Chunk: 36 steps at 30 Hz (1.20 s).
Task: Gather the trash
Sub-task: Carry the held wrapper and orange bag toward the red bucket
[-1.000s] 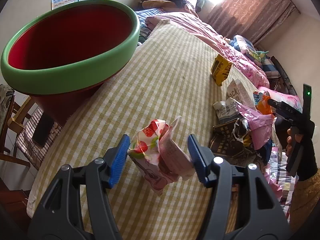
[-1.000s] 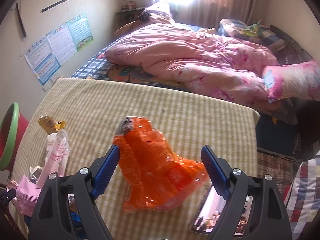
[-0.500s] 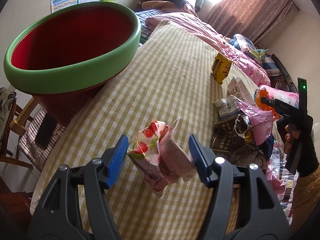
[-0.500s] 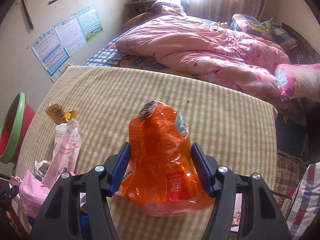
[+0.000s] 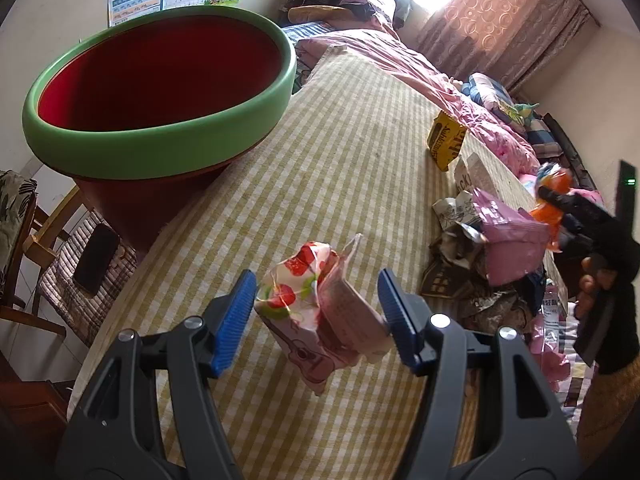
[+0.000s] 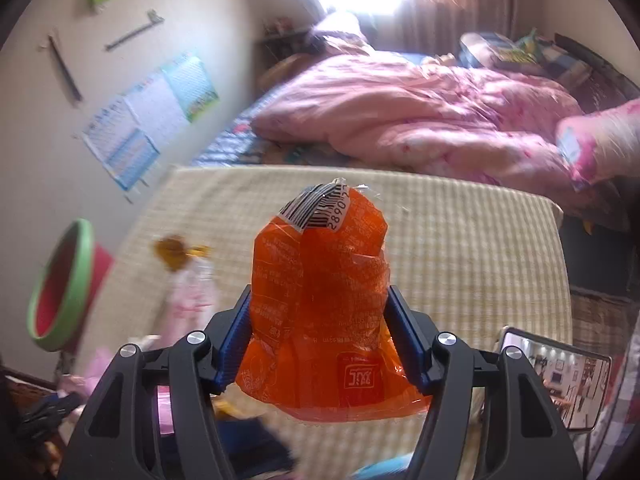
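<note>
Clamping a crumpled orange wrapper (image 6: 320, 300) between its blue pads, the right gripper (image 6: 320, 344), jaws just closed in on the plastic and now pressed against both sides, barcode end sticking up and far past the tips. Lifted clear of the striped table (image 6: 460, 248), presumably so the piece can be carried left toward the red tub with the green rim (image 6: 60, 284), standing off the table's far-left edge. Tilted steeply downward, that gripper, with the pink bedding (image 6: 420, 120) beyond blurred. Pinching a strawberry-print wrapper (image 5: 316, 312), the left gripper (image 5: 316, 316), jaws at a middling width and touching the packet on each side, the packet hanging just above the cloth. Held ready beside the same tub (image 5: 160, 152), which looms near on the left, likely the drop point. Angled down as well, that hand. Farther right, a heap of remaining trash (image 5: 492, 252) on the table, a yellow packet (image 5: 446, 142) standing apart behind it, and a gloved hand (image 5: 600, 248) gripping the other tool at the right edge.
</note>
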Available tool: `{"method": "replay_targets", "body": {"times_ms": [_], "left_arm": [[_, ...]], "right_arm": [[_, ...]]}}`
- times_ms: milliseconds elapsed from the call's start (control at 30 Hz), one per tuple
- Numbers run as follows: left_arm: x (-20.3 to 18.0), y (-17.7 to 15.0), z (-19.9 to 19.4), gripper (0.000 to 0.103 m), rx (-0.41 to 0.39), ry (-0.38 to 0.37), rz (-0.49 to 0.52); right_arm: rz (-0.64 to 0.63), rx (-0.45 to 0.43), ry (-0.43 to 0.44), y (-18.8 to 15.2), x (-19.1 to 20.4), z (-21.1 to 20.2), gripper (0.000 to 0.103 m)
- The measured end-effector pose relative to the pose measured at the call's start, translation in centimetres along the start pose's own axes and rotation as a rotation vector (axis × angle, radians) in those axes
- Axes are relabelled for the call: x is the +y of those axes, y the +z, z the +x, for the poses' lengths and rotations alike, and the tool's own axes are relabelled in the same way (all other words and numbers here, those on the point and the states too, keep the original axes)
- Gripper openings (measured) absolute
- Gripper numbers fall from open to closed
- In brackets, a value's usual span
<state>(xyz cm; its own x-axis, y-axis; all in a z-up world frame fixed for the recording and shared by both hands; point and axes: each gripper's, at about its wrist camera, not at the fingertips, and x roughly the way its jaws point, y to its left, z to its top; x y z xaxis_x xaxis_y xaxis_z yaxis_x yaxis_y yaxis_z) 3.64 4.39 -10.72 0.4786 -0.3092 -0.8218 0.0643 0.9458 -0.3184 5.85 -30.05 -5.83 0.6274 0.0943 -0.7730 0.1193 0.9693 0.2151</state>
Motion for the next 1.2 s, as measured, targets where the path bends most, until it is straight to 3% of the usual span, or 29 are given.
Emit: {"method": "replay_targets", "body": {"times_ms": [233, 467, 867, 1200], "left_arm": [[-0.8, 0.1, 0.3, 0.060, 0.005, -0.010, 0.018], [-0.7, 0.2, 0.3, 0.060, 0.008, -0.013, 0.014], [-0.8, 0.8, -0.2, 0.059, -0.031, -0.010, 0.026], [-1.0, 1.7, -1.4, 0.059, -0.080, 0.000, 0.047]], "right_arm": [[-0.063, -0.093, 0.057, -0.6, 4.1, -4.1, 0.062], [-0.065, -0.173, 0.089, -0.3, 5.6, -7.2, 0.062], [-0.142, -0.133, 0.211, -2.6, 12.1, -7.8, 0.062], [-0.181, -0.107, 0.239, -3.9, 15.1, -7.0, 0.062]]}}
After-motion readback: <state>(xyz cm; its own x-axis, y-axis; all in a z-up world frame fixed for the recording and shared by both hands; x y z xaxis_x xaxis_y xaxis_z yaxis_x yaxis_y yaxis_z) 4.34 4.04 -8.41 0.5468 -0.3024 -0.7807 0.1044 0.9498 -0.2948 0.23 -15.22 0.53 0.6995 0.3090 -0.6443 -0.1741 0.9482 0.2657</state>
